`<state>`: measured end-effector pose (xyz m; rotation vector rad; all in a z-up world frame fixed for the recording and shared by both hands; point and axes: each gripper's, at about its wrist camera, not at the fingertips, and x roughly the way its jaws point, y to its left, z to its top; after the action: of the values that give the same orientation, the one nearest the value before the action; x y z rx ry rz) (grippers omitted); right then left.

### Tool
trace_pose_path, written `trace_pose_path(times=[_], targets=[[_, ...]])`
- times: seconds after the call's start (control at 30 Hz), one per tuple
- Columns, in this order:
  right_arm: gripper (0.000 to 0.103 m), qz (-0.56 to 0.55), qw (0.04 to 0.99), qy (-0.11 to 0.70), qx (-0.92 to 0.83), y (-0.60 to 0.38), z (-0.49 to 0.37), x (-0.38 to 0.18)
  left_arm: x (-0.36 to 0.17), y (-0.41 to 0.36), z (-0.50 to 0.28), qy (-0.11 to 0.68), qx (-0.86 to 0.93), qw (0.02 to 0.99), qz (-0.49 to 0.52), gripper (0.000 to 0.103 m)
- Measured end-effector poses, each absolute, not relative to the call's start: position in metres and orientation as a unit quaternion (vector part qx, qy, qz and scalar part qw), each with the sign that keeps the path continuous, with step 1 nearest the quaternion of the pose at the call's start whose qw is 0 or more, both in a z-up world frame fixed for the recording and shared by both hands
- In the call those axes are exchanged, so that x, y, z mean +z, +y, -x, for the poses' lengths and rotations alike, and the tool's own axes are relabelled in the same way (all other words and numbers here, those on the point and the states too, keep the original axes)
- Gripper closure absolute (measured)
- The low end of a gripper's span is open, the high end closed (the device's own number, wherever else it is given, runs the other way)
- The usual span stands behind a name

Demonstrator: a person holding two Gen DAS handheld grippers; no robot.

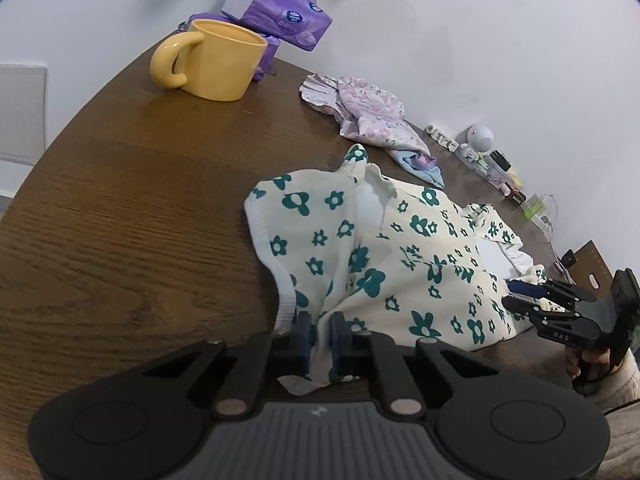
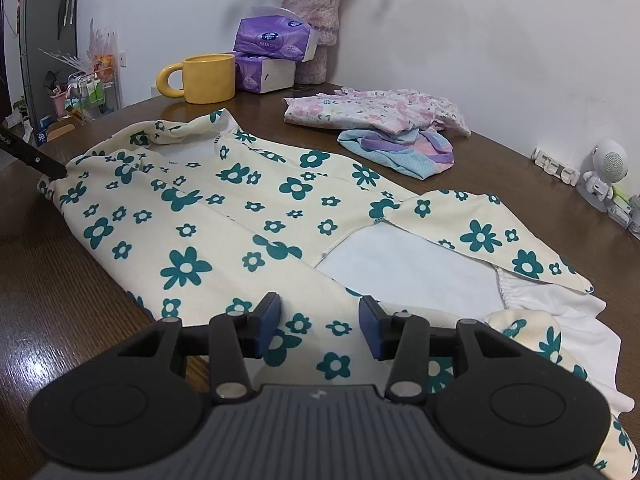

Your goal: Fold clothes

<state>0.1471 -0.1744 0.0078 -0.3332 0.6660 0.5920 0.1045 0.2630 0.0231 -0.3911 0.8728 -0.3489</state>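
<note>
Garment: cream flowered garment (image 2: 240, 216) spread across the wooden table (image 2: 60, 312) (white lining showing).
Left gripper (image 1: 320, 338): pinched tight on a hem corner.
Right gripper (image 2: 320, 322): fingers wide apart over the cloth, gripping nothing.
Behind: yellow mug (image 2: 204, 78), tissue packs (image 2: 272, 40).

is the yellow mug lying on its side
No, the yellow mug stands upright on the table, its opening facing up.
</note>
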Motion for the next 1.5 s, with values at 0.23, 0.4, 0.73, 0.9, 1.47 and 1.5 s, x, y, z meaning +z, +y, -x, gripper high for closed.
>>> trace_pose_path(times=[0.23, 0.4, 0.73, 0.9, 1.47, 1.5], targets=[[0.059, 0.161, 0.892, 0.313, 0.284, -0.175, -0.144, 0.007, 0.043, 0.261, -0.084, 0.363, -0.123, 0.906, 0.178, 0.081], [0.059, 0.156, 0.892, 0.314, 0.285, -0.176, -0.145, 0.007, 0.064, 0.222, -0.075, 0.317, -0.136, 0.928, 0.143, 0.078], [0.059, 0.155, 0.895, 0.304, 0.287, -0.178, -0.143, 0.006, 0.042, 0.115, -0.103, 0.319, -0.159, 0.932, 0.072, 0.076], [0.059, 0.14, 0.895, 0.302, 0.295, -0.183, -0.144, 0.004, 0.03, 0.124, -0.1, 0.329, -0.096, 0.938, 0.055, 0.076], [0.059, 0.117, 0.894, 0.299, 0.312, -0.192, -0.148, 0.001, 0.018, 0.16, -0.085, 0.316, -0.033, 0.947, 0.057, 0.097], [0.059, 0.116, 0.894, 0.298, 0.314, -0.192, -0.148, 0.001, 0.018, 0.16, -0.085, 0.316, -0.032, 0.947, 0.057, 0.097]])
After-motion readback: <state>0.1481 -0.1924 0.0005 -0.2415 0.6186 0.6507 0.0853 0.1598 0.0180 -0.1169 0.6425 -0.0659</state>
